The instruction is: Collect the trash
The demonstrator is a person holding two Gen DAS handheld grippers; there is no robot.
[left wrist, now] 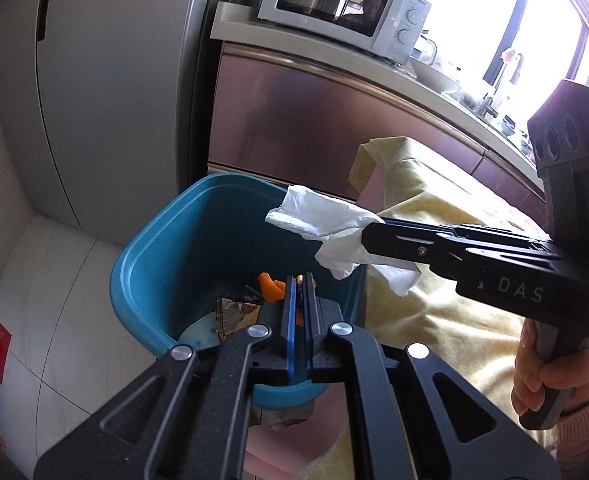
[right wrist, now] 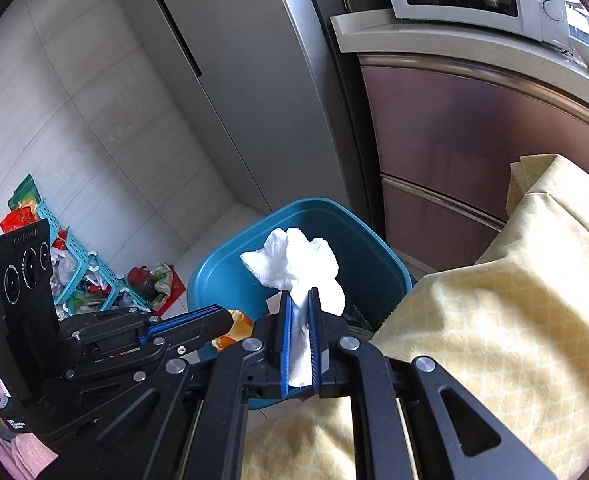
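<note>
While poised over the blue bin (left wrist: pixel 166 264) in the left wrist view, left gripper (left wrist: pixel 300 280) closed on a piece of orange peel (left wrist: pixel 270 286), pads nearly touching, peel poking out just left of the tips and hanging above the scraps at the bin's bottom. Off to the right and slightly higher, right gripper (left wrist: pixel 374 236) reaching in sideways, clamped on a crumpled white paper towel (left wrist: pixel 326 228) that droops over the bin's far rim. Further right, a hand (left wrist: pixel 542 380) wrapped round that gripper's handle, above the yellow cloth (left wrist: pixel 446 320) covering the table beside the bin. Beyond, a microwave (left wrist: pixel 342 4) on the counter. From the right wrist view, right gripper (right wrist: pixel 300 300) pinching the paper towel (right wrist: pixel 294 260) between its blue pads, wad bunched ahead of the tips directly over the bin (right wrist: pixel 366 248). Lower left, left gripper (right wrist: pixel 226 322) pointing across, orange peel (right wrist: pixel 240 326) at its tips above the bin's near edge. Far left on the floor, a light-blue basket (right wrist: pixel 74 264) of clutter. Right, the yellow cloth (right wrist: pixel 514 300).
</note>
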